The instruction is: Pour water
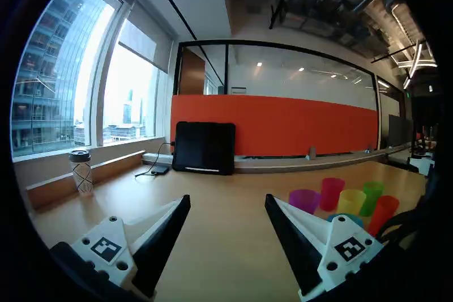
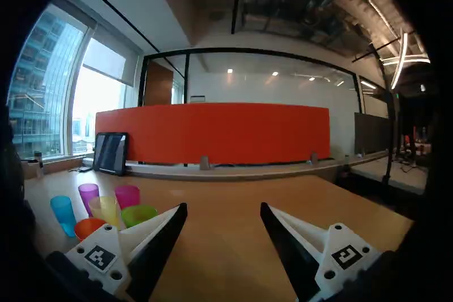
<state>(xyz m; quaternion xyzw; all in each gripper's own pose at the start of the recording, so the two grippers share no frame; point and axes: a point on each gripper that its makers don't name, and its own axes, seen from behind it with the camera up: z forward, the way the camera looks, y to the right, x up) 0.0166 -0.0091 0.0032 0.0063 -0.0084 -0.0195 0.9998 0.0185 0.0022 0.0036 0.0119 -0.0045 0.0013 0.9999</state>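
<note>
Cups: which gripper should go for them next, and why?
Probably ease the right gripper toward the cup cluster: its jaws stand open and empty over the table, and the cluster sits just off its left finger. The left gripper is open too.

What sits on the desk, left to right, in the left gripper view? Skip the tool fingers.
lidded tumbler → black screen → purple cup → pink cup → yellow cup → green cup → orange cup
</note>
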